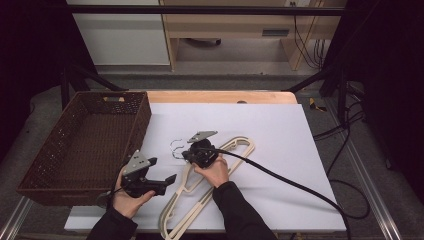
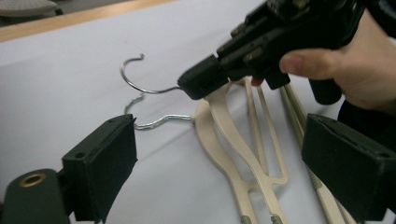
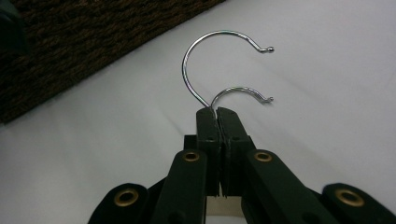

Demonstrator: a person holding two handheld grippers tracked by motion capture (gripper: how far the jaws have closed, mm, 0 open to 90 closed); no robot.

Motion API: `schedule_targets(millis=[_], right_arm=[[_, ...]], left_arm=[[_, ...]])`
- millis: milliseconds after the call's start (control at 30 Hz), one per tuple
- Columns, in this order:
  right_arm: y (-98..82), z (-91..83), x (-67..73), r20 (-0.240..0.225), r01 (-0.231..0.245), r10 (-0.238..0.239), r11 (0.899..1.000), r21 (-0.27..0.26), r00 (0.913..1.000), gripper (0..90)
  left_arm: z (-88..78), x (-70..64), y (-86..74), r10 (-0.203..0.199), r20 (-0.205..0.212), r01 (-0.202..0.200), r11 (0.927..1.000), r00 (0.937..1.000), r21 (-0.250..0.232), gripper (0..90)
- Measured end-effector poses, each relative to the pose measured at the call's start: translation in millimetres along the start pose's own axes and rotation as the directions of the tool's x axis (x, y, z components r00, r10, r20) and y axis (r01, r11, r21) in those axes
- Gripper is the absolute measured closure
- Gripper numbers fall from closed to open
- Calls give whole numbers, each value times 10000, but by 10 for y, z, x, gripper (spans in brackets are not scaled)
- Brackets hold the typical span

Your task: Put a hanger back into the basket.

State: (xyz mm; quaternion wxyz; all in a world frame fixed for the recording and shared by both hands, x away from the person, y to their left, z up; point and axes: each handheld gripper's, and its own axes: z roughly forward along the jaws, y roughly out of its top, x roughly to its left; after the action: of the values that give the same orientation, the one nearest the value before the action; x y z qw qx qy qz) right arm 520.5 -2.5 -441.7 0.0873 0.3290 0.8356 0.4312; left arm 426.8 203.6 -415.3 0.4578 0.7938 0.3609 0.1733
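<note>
Right gripper (image 1: 186, 156): jaws pressed together on the neck of the upper cream plastic clothes hanger with a chrome wire hook (image 2: 233, 126); the clamp on the wire is seen in the right gripper view (image 3: 217, 112).
Left gripper (image 1: 172, 178): jaws standing apart, nothing between the pads (image 2: 105, 161); aimed at the hanger necks, not touching.
Upper hanger: hook end raised off the white sheet covering the table (image 1: 280, 130); the body trails toward the near edge.
Lower hanger (image 2: 212, 144): a second cream plastic hanger of the same make, lying flat beneath the first, its hook (image 2: 154, 122) just below the lifted one.
Basket: dark brown woven wicker basket with cut-out handles (image 1: 45, 170), at the table's left side, nothing seen inside.
Step in hand (judged): the top hanger is being separated from the pair; the left gripper is being brought in, likely to pin or take the lower one.
Next move (judged): a closing on the lower neck is called for, with the two hooks kept from tangling.
Edges: the hanger ends lie at the near table edge (image 1: 167, 232); the basket wall stands just beside the left hand (image 1: 127, 200).
Open room: the sheet right of and beyond the hangers is bare, so a swing that way is unobstructed.
</note>
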Motion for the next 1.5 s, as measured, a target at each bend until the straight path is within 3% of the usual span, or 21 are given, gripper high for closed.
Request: schedule_targets(millis=[333,500,600,833,1033,1300,1500], right_arm=[[10,-41,6,-47,309,-310,9994,-159,9995,893],[19,-69,11,-76,332,-334,9991,-269,9994,893],[22,-90,30,-50,347,-348,9990,-278,9994,893],[27,-136,43,-81,544,-547,9977,-413,9985,892],[33,-179,68,-37,606,-609,9972,-442,9981,892],[9,-309,70,-28,691,-694,9961,-540,9976,883],[-14,-488,73,-1,710,-713,9937,-872,9975,804]], left_arm=[[394,-25,-22,-273,747,197,9946,9968,1016,219],[624,7,-21,-714,1062,566,9890,9918,1364,317],[694,3,-15,-679,1158,486,9855,9909,1626,387],[755,10,-23,-947,1323,692,9802,9867,1856,542],[748,-11,-6,-1299,1667,984,9778,9774,1849,670],[710,-95,44,-1267,1577,984,9795,9793,1760,709],[652,-176,94,-1581,1726,1311,9787,9722,1583,752]])
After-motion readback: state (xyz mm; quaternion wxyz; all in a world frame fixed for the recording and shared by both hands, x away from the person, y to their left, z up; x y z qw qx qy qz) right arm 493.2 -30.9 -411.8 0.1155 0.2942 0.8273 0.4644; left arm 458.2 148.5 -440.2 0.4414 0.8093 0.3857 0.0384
